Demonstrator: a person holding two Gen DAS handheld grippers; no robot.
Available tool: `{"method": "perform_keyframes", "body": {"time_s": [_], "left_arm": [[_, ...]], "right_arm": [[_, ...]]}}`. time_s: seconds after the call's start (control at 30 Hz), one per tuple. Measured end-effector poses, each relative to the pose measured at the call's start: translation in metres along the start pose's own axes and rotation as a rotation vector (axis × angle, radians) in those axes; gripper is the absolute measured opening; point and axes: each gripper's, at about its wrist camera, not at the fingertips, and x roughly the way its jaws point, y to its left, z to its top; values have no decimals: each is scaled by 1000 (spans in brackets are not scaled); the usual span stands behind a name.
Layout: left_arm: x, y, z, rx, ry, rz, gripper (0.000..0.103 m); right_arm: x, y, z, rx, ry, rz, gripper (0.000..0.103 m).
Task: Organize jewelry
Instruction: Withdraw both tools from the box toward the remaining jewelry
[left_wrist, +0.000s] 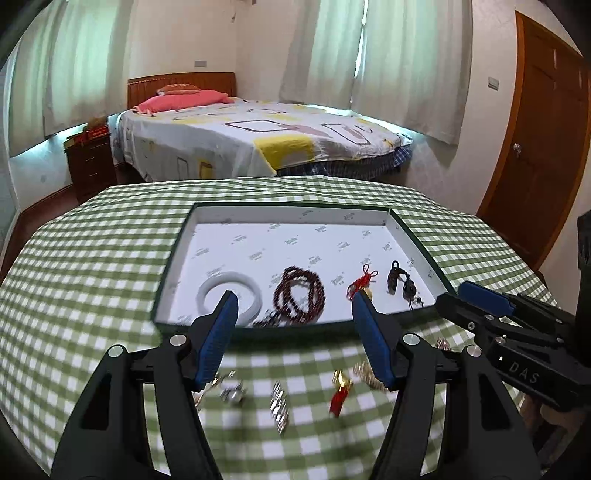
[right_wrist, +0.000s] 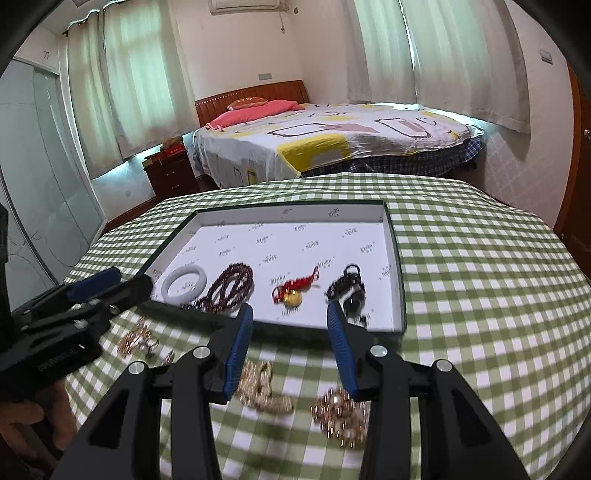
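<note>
Both grippers, left gripper (left_wrist: 293, 299) and right gripper (right_wrist: 290, 308), hover parted and empty above the desk (left_wrist: 74, 258). White bangle (left_wrist: 229, 293), beads (left_wrist: 299, 291) lie in the tray (left_wrist: 288, 212).

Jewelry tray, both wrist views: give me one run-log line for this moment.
tray: bangle, bead strand, red-knot charm, dark charm | cloth: loose pieces | left claw open, empty | right claw open, empty

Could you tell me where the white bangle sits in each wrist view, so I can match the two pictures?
Left wrist view: the white bangle lies in the near-left corner of the tray, partly hidden behind a blue fingertip.
Right wrist view: the white bangle lies at the tray's near-left corner, left of centre.
Shared landmark: the dark red bead string just right of it.
</note>
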Motion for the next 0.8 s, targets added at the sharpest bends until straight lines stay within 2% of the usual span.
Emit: {"method": "perform_keyframes", "body": {"time_s": [0.3, 0.6, 0.8], "left_arm": [[-30, 19, -34, -34, -2, 48, 63], [-42, 45, -65, -88, 33, 88, 63], [-40, 60, -74, -130, 59, 100, 63]], "right_arm": [[-15, 1, -29, -15, 5, -22, 42], [-22, 3, -53, -23, 21, -34, 42], [-25, 5, -60, -29, 24, -35, 42]]}}
